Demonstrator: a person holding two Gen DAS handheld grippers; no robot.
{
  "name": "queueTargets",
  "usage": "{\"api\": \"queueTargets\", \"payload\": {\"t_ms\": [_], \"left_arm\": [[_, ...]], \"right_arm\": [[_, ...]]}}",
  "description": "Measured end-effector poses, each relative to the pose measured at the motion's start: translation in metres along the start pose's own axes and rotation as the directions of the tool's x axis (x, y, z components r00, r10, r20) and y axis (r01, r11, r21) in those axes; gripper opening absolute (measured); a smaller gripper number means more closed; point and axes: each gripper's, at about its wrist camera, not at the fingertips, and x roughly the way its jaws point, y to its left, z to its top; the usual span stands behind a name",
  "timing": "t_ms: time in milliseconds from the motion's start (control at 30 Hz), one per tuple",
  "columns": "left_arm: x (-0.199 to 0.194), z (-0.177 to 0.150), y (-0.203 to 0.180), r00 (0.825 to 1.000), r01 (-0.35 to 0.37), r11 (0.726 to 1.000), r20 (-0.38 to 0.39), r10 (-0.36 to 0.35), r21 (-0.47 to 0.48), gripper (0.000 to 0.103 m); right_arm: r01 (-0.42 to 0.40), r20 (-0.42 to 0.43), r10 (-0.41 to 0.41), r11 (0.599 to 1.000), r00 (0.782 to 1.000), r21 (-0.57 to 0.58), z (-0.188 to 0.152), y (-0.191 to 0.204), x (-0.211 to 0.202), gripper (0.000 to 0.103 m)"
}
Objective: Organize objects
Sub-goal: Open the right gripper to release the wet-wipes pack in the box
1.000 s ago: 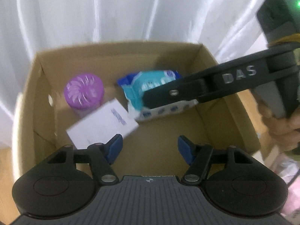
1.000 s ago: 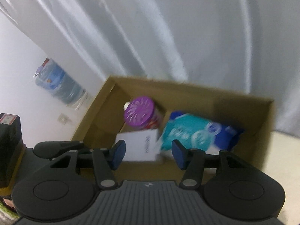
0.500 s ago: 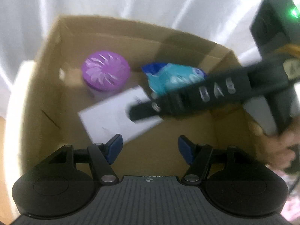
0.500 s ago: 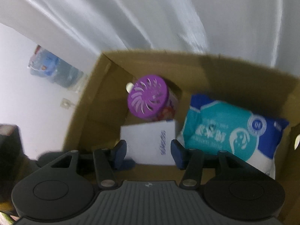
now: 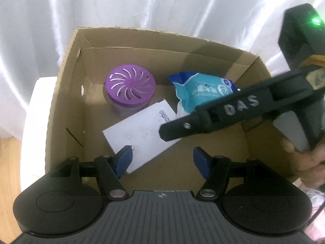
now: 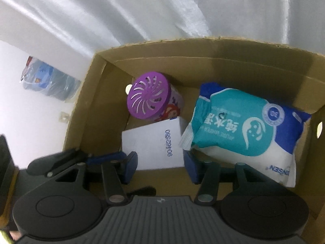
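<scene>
Box: I see the cardboard box open-topped, in front of a white curtain.
Air freshener: the purple-lidded can stands upright in the far left corner.
White carton: the white carton lies flat just in front of that can, one edge against the wipes.
Wipes: the teal wipes pack lies along the right side.
Left tool: I hold it spread and empty above the box.
Right tool: spread, empty, over the white carton's near edge.
</scene>
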Motion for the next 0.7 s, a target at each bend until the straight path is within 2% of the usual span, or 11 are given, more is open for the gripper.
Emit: {"api": "queueTargets", "payload": {"t_ms": [67,167,267,400,500,667,700], "left_arm": [[-0.003,-0.002,0.000,1.000,-0.004,1.000,0.004,0.004,0.008,0.067],[-0.006,-0.003,0.001,1.000,0.004,1.000,0.012,-0.004,0.004,0.067],[-0.006,-0.002,0.002,1.000,0.003,1.000,0.016,-0.003,0.000,0.067],[-0.009,-0.001,0.002,1.000,0.012,1.000,0.027,-0.012,-0.001,0.067],[-0.011,0.001,-0.001,0.999,0.024,1.000,0.039,-0.025,0.010,0.067],[-0.013,0.002,-0.006,0.998,0.027,0.999,0.053,-0.028,0.025,0.068],[-0.012,0.002,-0.007,0.998,0.032,0.999,0.053,-0.033,0.025,0.068]], "right_arm": [[-0.007,-0.004,0.007,1.000,1.000,0.023,0.001,-0.002,0.005,0.056],[-0.067,-0.031,0.068,0.997,0.997,0.049,-0.002,-0.002,0.010,0.055],[-0.059,-0.038,0.060,0.998,0.997,0.028,-0.006,0.006,0.012,0.055],[-0.027,0.063,0.029,0.999,0.998,-0.035,0.000,0.015,-0.019,0.055],[-0.010,0.099,0.012,1.000,0.995,-0.028,0.008,0.011,-0.036,0.055],[0.068,0.182,-0.059,0.996,0.982,-0.048,0.027,0.007,-0.044,0.055],[0.060,0.164,-0.053,0.998,0.985,-0.035,0.030,0.002,-0.039,0.055]]}}
